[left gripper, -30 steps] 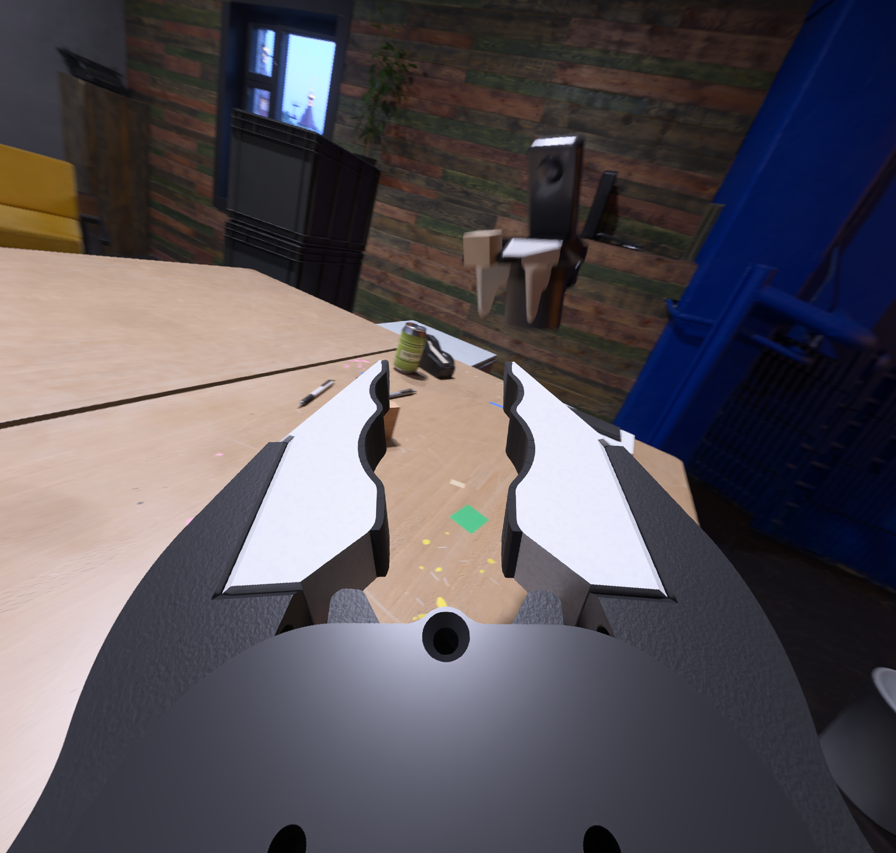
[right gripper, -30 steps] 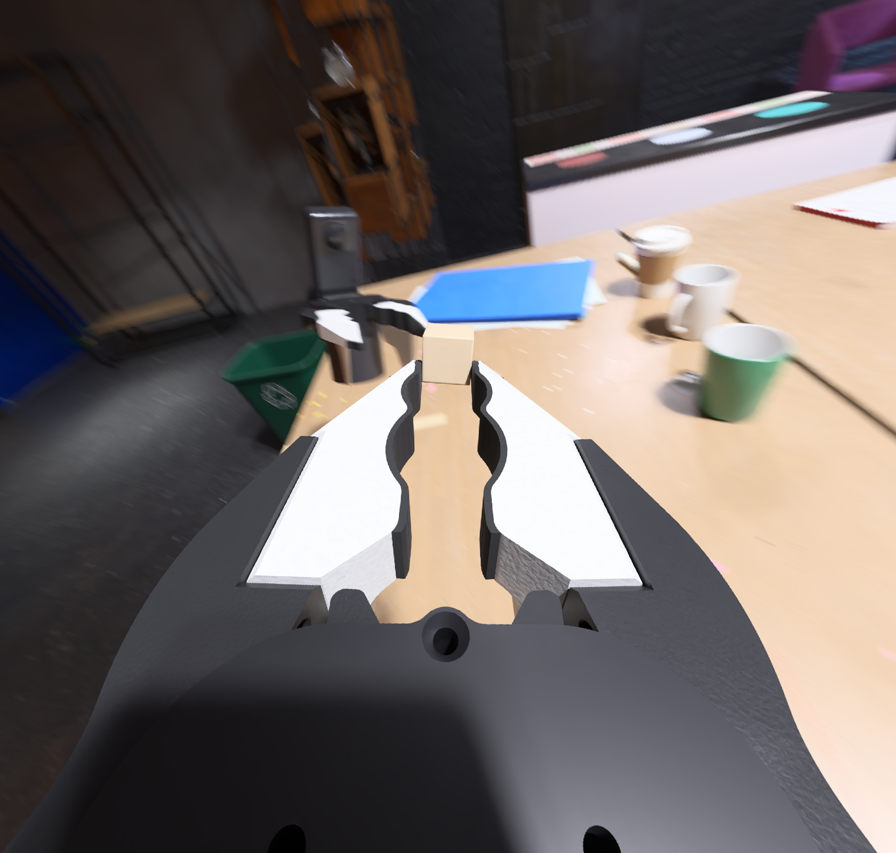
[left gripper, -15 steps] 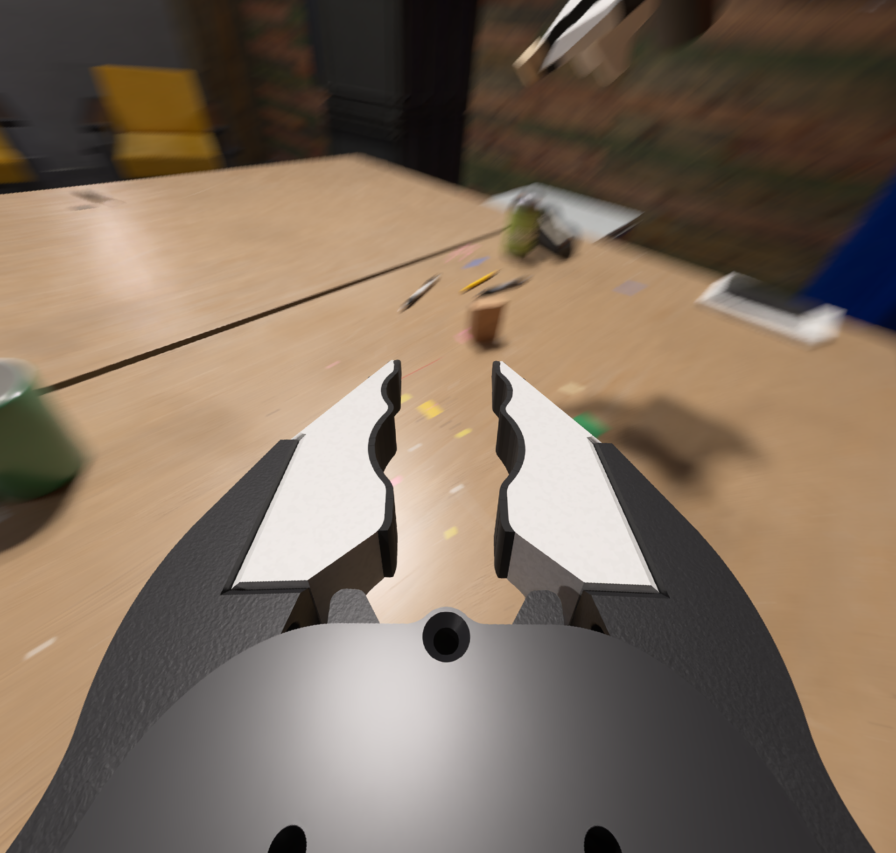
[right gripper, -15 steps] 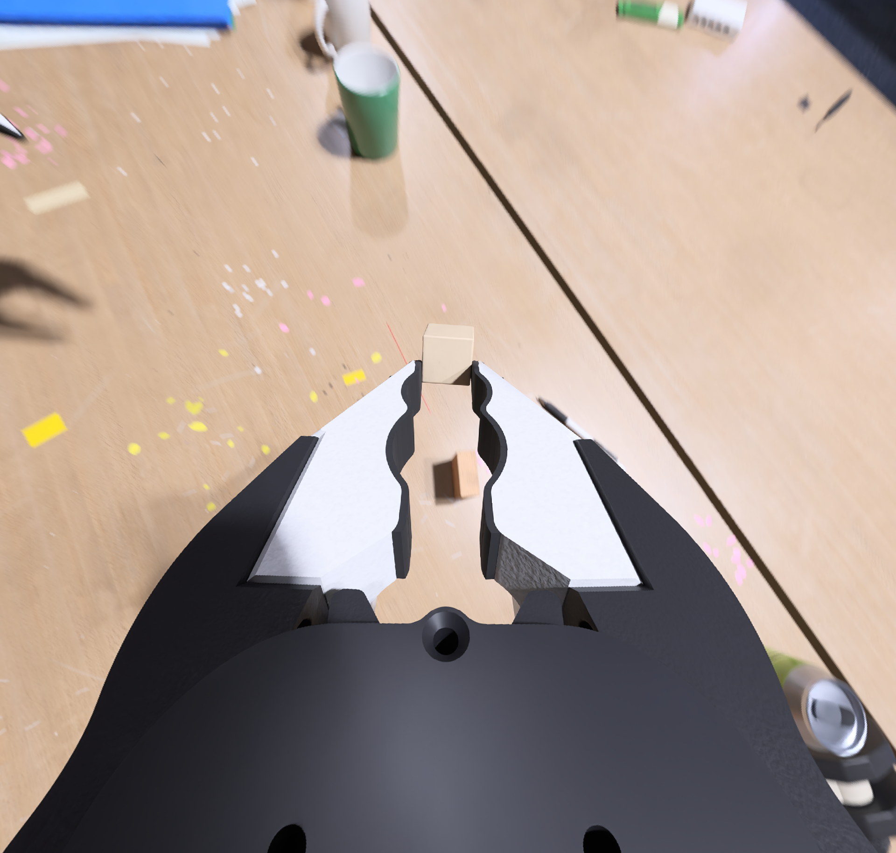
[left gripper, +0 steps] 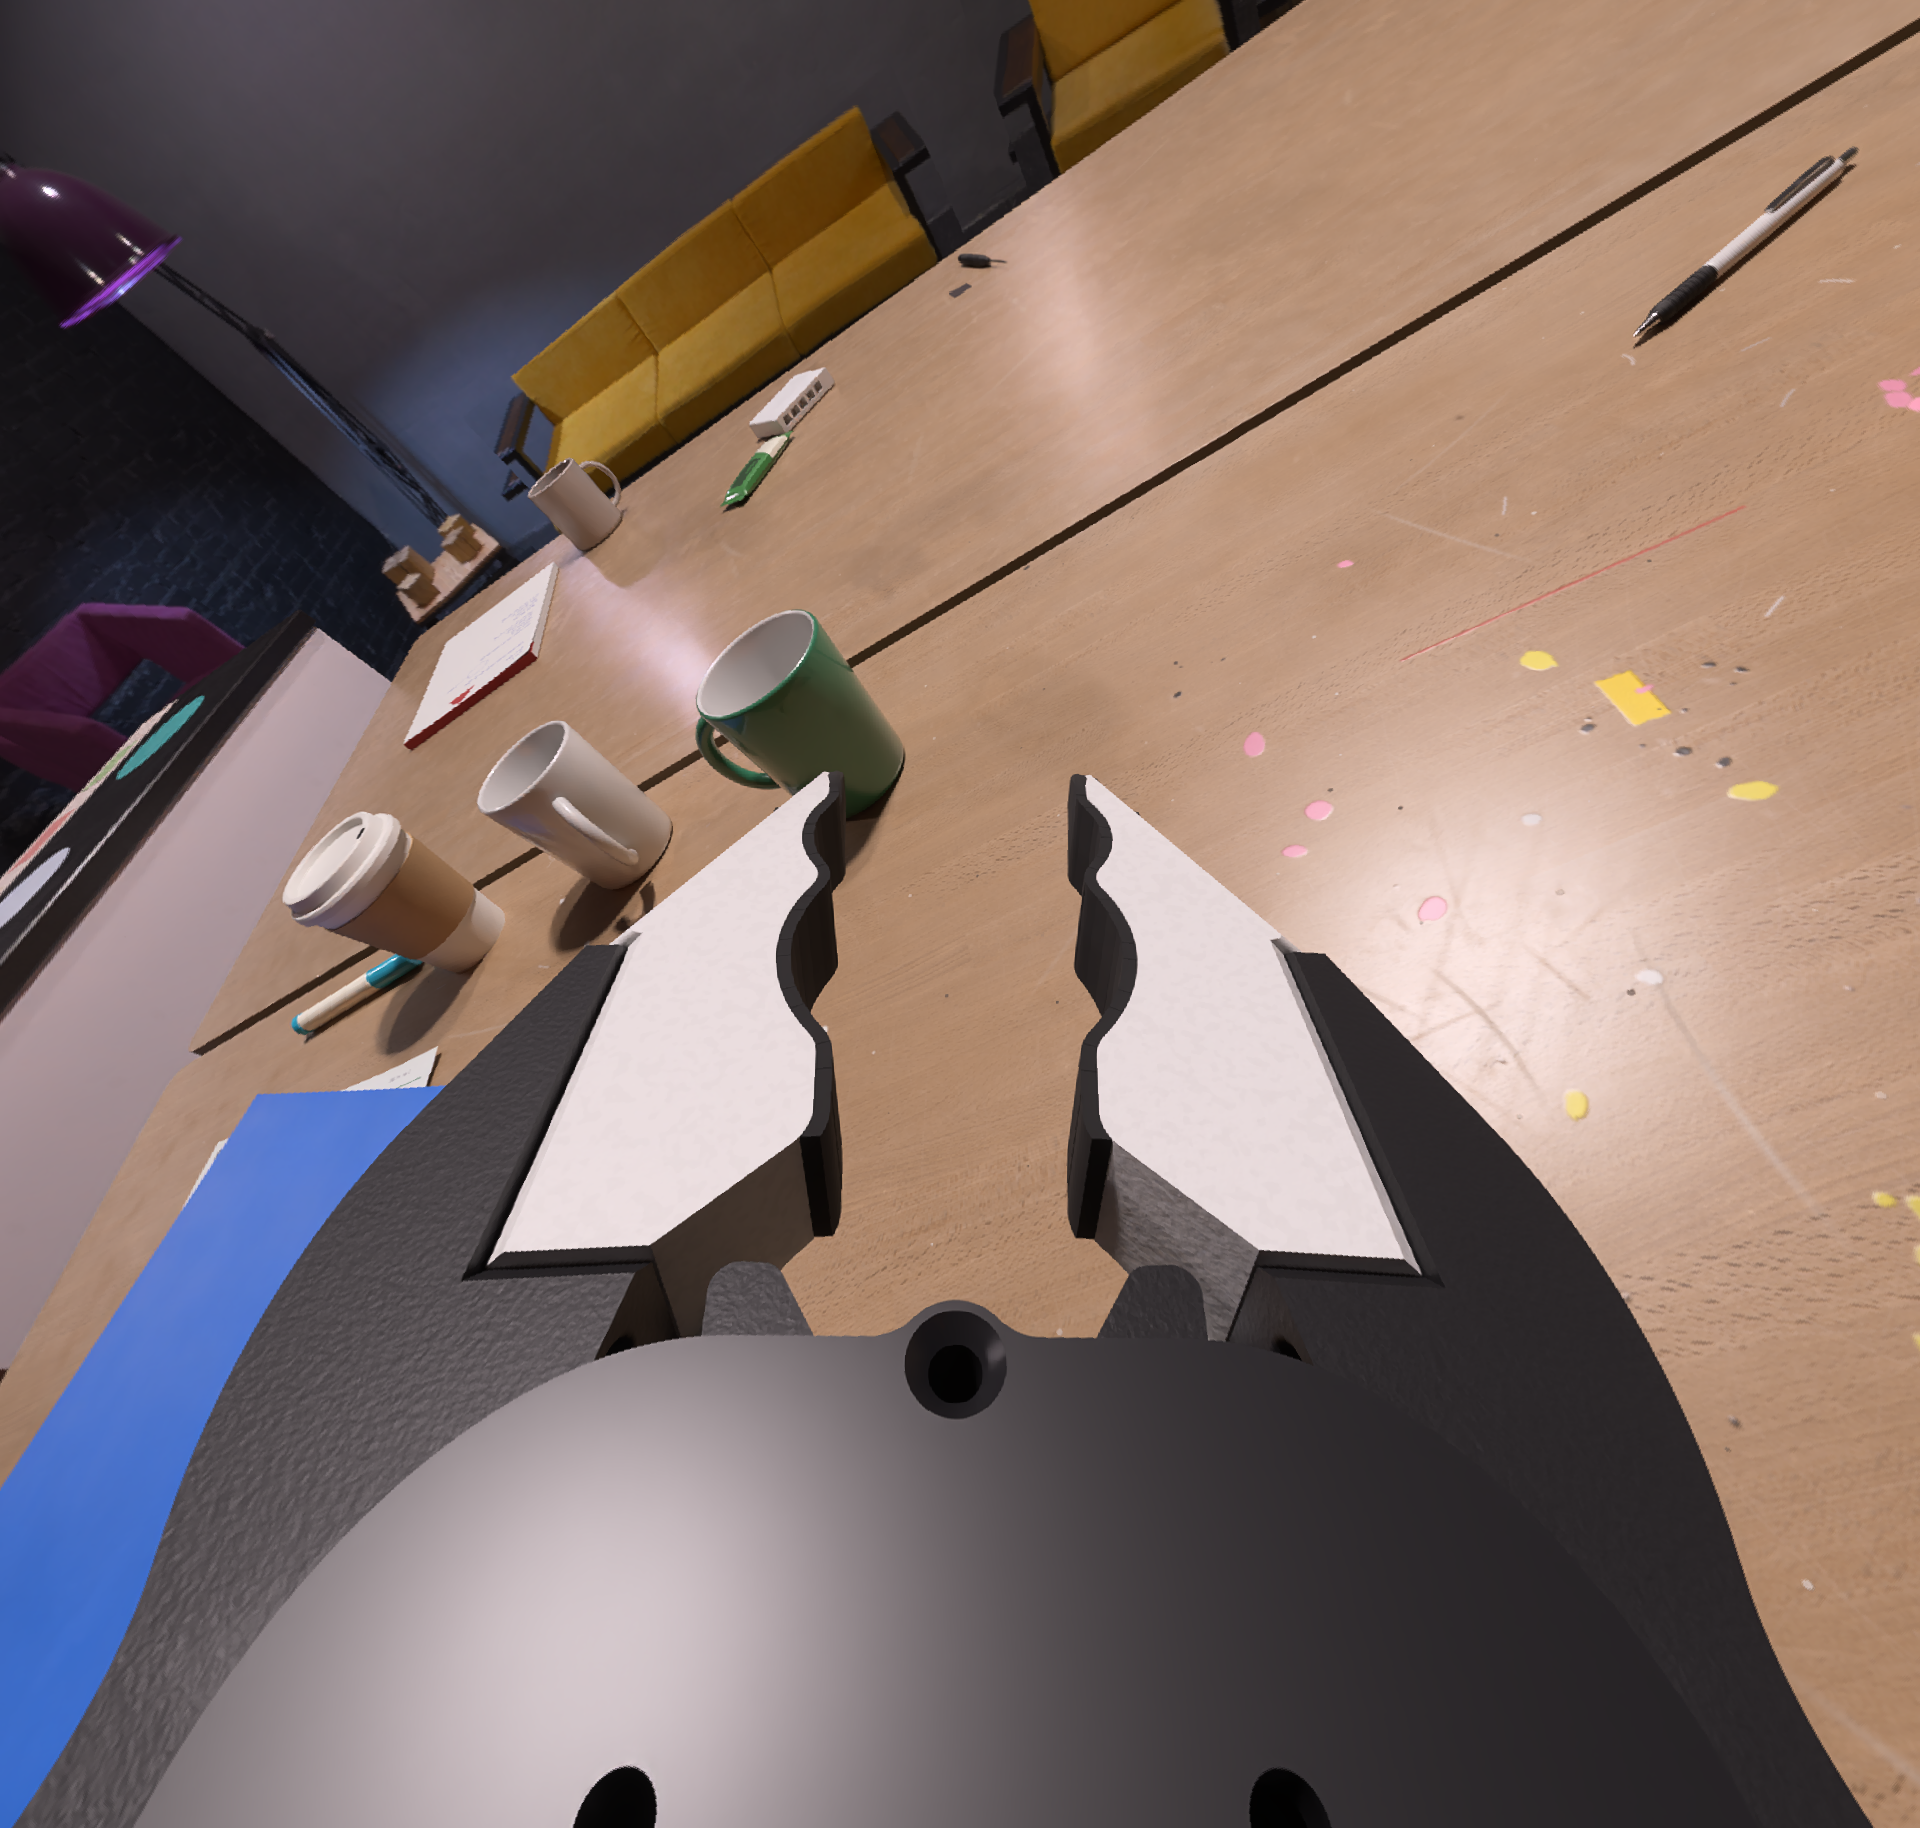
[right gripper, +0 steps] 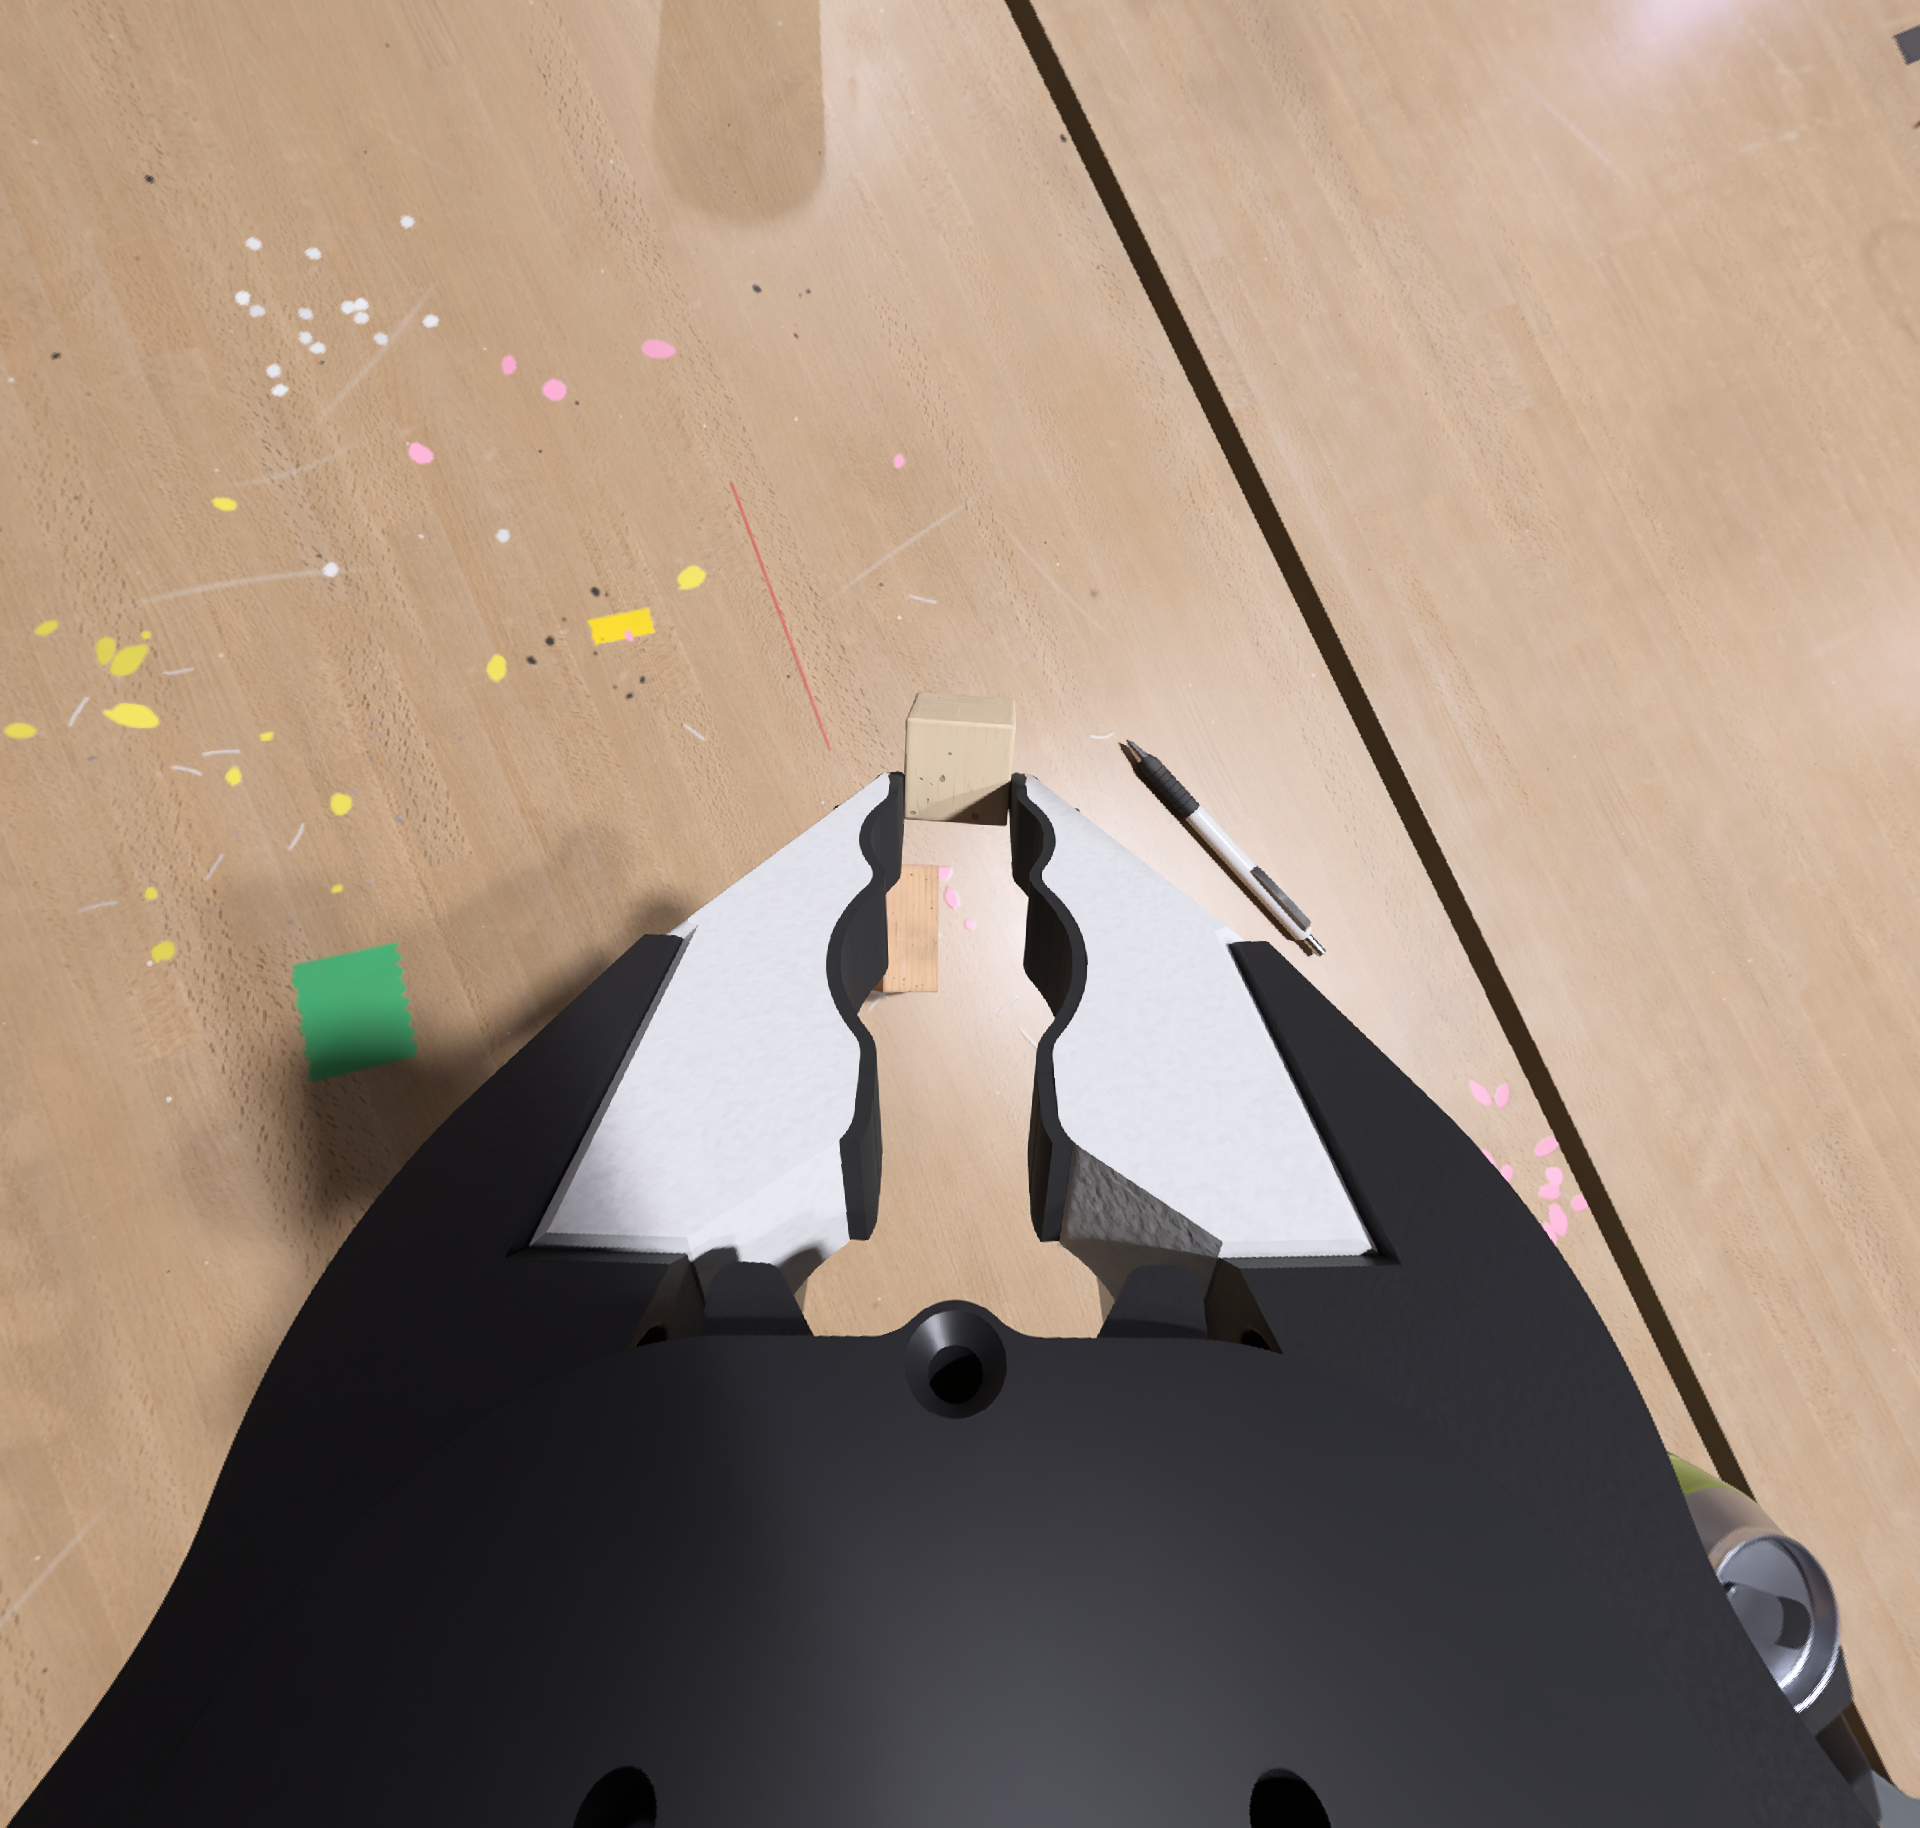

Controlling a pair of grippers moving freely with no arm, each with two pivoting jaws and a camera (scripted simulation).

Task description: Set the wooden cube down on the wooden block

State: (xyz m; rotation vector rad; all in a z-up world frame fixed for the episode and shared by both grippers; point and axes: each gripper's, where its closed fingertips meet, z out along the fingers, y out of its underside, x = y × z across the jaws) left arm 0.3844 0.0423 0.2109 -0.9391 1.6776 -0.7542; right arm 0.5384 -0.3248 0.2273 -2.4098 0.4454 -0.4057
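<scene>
In the right wrist view my right gripper looks straight down at the table and is shut on a pale wooden cube, pinched between its fingertips well above the tabletop. The wooden block, a darker tan piece, lies on the table below, seen between the fingers and partly hidden behind the left finger. In the left wrist view my left gripper is open and empty, low over the table, pointing toward the mugs. The cube and block do not show in that view.
A pen lies right of the block, near the table seam. A green tape patch and a can sit on the table. A green mug, a white mug, a paper cup and a blue folder lie by the left gripper.
My right gripper, still holding the cube, has tipped to look straight down and moved over the block. My left gripper has swung left, away from the block and toward the mugs.
</scene>
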